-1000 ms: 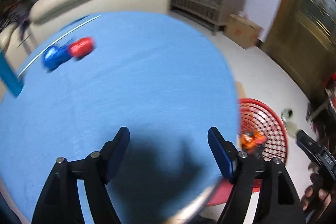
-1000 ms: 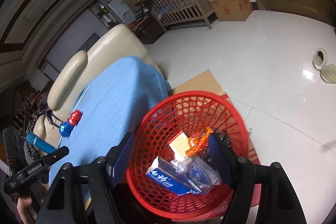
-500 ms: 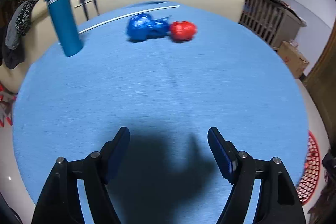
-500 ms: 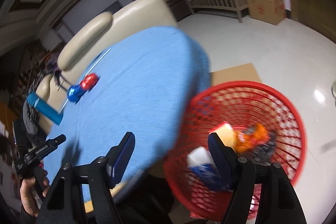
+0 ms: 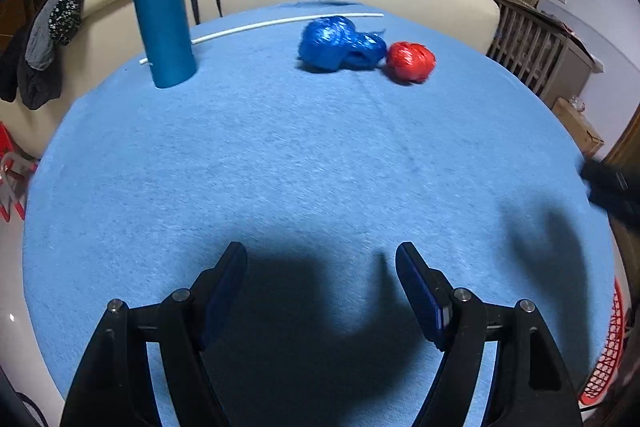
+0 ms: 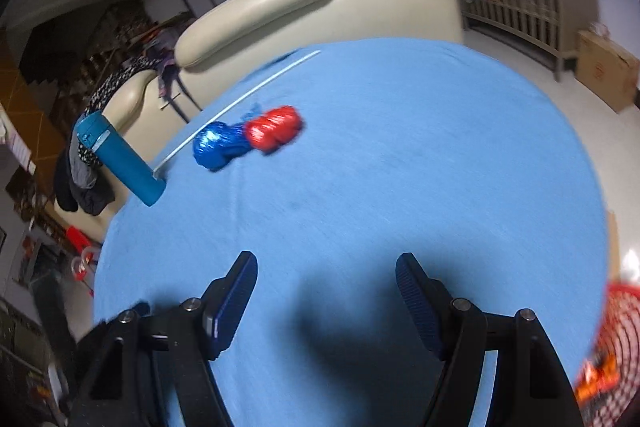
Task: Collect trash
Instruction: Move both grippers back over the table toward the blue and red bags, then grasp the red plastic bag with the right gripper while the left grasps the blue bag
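So the trash run looks partway done from where I'm standing: the red mesh basket (image 6: 618,343) at about 4 o'clock off the table edge already has something orange in it, though it's too blurry to say what. Left on the blue tablecloth (image 5: 304,163) are two crumpled foil-looking wads, a blue one (image 5: 340,45) and a red one (image 5: 411,62), touching each other out toward 12 to 1 o'clock on the far side. There's also a thin white stick (image 5: 280,23) lying behind them, and a teal bottle (image 5: 160,3) standing upright at 11 o'clock, which I'd guess isn't trash. Both claws are empty right now. The left gripper (image 5: 320,291) has its jaws spread wide with only cloth and shadow between them, and the right gripper (image 6: 326,291) is the same, spread and touching nothing. Both are well short of the wads, so I'd say two pickups remain, maybe three with the stick.
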### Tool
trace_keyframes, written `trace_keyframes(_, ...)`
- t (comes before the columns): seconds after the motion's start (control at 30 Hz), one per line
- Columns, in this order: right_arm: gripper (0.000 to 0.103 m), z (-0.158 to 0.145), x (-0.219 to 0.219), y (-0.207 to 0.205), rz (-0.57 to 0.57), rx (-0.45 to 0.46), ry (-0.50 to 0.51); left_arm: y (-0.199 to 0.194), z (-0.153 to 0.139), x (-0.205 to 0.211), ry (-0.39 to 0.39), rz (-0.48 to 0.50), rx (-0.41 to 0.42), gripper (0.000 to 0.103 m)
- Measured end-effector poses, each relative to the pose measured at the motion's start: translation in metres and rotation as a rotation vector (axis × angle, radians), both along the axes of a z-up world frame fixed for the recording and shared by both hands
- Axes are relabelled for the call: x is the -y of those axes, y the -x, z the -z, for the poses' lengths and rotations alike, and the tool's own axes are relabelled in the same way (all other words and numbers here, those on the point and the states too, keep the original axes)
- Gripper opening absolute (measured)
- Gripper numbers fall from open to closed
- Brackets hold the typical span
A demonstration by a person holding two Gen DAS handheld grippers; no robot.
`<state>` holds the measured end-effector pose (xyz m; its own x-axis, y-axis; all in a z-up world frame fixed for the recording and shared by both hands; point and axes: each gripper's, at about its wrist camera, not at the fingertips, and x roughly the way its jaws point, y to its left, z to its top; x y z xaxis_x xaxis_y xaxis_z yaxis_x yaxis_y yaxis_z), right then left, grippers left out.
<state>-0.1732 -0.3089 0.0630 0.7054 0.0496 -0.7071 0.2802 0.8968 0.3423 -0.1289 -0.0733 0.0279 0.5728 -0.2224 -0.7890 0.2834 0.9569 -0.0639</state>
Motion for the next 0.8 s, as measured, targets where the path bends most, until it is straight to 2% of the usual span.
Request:
trace_keyframes(0.13,0.075,-0.004,-0.014,-0.061,-0.05,-0.003,0.024,-0.008,0.006,-0.004,0.002,-0.005,-0.012,0.077)
trace_keyframes(0.27,0.075,0.001,-0.013,-0.123,-0.03,-0.028,-0.002,-0.013,0.008,-0.013,0.025,-0.022,-0.041,0.077)
trace_keyframes(0.37,0.075,0.004,-0.015,-0.165,-0.028,-0.04,0.028,-0.016,0.002,-0.018,0.028,-0.018,-0.026,0.077)
trace_keyframes(0.47,0.075,0.01,-0.017,-0.197,-0.036,-0.056,0.035,-0.024,-0.004,-0.023,0.023,-0.018,-0.006,0.077)
trace_keyframes(0.6,0.075,0.02,-0.011,-0.233,-0.008,-0.072,-0.016,-0.041,-0.006,-0.032,0.047,-0.039,-0.011,0.077)
trace_keyframes(0.7,0.075,0.033,-0.008,-0.255,0.024,-0.118,-0.039,-0.056,-0.006,-0.032,0.036,-0.05,-0.007,0.077)
trace_keyframes(0.73,0.073,0.04,-0.009,-0.26,0.01,-0.14,-0.044,-0.063,-0.007,-0.031,0.027,-0.05,-0.001,0.077)
trace_keyframes(0.77,0.055,0.044,-0.011,-0.263,-0.002,-0.147,-0.042,-0.071,-0.007,-0.029,0.016,-0.047,0.005,0.077)
trace_keyframes(0.8,0.055,0.047,-0.012,-0.261,-0.022,-0.146,-0.034,-0.076,-0.008,-0.029,0.01,-0.045,0.008,0.077)
